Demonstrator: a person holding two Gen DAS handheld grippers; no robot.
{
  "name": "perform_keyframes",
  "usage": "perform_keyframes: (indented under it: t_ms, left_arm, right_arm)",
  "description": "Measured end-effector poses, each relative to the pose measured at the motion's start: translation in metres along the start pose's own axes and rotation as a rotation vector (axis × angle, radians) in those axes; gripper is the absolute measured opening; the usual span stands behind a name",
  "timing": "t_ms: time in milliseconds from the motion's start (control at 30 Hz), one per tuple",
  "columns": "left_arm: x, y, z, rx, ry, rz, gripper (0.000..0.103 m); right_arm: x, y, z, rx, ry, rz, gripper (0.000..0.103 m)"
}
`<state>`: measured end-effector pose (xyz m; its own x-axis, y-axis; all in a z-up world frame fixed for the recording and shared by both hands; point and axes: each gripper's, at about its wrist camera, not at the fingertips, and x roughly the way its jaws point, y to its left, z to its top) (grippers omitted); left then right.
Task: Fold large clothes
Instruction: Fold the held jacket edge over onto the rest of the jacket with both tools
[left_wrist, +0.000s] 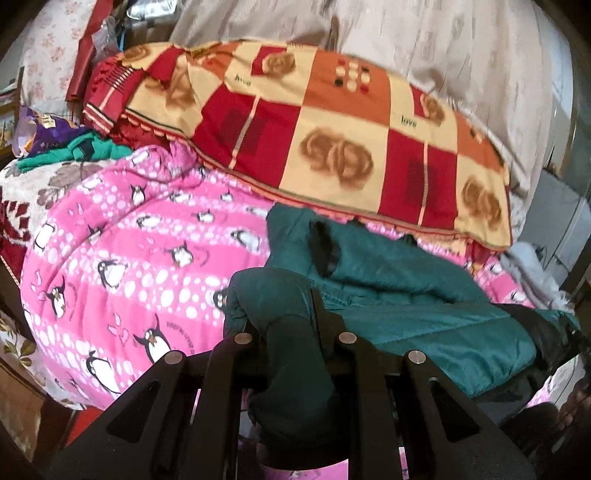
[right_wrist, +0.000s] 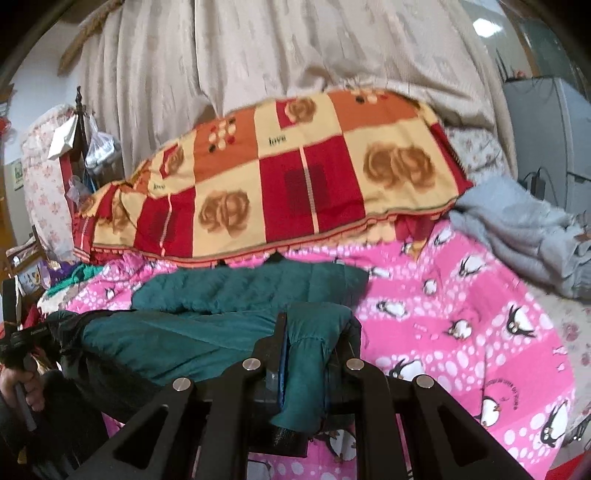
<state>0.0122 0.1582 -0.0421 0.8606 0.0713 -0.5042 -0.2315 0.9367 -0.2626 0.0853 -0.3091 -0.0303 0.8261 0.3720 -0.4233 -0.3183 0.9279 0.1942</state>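
Teal jacket (left_wrist: 388, 295) hiding gripped fingertips

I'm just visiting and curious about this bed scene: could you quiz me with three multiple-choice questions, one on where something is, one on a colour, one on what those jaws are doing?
1. Where does the teal quilted jacket lie?
A. on the pink penguin blanket
B. on the floor
C. hanging on the curtain

2. What colour is the crumpled garment at the bed's right edge?
A. yellow
B. grey
C. black

3. What are the left gripper and right gripper doing?
A. both open and empty
B. only one holds cloth
C. each shut on jacket fabric

Answers:
1 A, pink penguin print shows all round the jacket.
2 B, it looks pale grey in the right view.
3 C, teal fabric is pinched between each pair of jaws.
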Motion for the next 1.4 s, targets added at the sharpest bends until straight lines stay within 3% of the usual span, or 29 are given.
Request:
perform_keyframes:
  t_ms: [300,567,667,933,1133,1400]
  left_arm:
    - [-0.031,-0.014,0.048,0.002,-0.126,-0.05,0.013]
    - [-0.02,-0.029,0.092,0.049,-0.169,-0.052,0.013]
    - [0.008,-0.031,0.113,0.046,-0.134,-0.053,0.013]
    - [0.123,-0.038,0.155,0.008,-0.033,0.01,0.013]
    - [0.197,-0.032,0.15,-0.03,0.056,0.062,0.013]
    - [0.262,-0.031,0.133,-0.004,0.111,0.134,0.013]
  right_arm:
    - [-0.028,0.003,0.04,0.032,-0.124,0.028,0.012]
    - [-0.02,0.004,0.079,0.02,-0.184,0.03,0.012]
    - [0.002,-0.001,0.096,0.037,-0.174,0.035,0.012]
    - [0.108,-0.013,0.137,0.097,-0.111,0.014,0.012]
    - [0.184,-0.02,0.144,0.145,-0.06,-0.015,0.012]
    - [0.265,-0.04,0.122,0.206,0.026,-0.055,0.012]
